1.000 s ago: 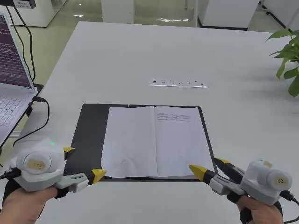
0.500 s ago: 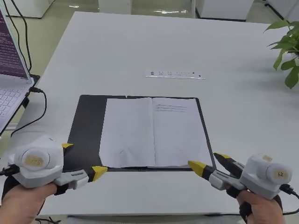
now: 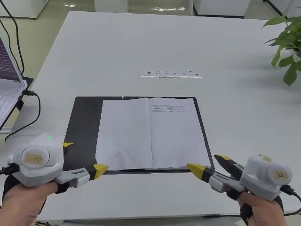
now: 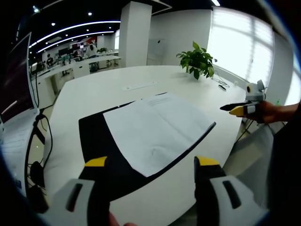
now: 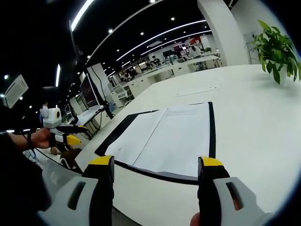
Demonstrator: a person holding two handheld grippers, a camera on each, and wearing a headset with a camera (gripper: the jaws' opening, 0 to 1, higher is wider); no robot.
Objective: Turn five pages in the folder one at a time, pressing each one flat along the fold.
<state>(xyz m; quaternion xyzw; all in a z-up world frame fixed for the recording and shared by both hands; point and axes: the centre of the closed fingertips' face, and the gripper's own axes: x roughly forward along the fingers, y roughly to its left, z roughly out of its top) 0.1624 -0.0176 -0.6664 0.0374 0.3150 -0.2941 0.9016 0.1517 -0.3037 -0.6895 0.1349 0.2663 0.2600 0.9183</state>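
Folder open flat on white table. Left gripper, right gripper hover at near corners, jaws spread, empty. Likely pre-turn; next move: pinch right page edge, lift one sheet.

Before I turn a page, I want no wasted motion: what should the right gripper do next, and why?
Probably ease the right gripper forward to the near corner of the right-hand page and pinch one sheet. Its jaws stand open, short of the folder, and both pages lie flat.

the laptop is cut off at the left edge, and print on the right page is unreadably small.
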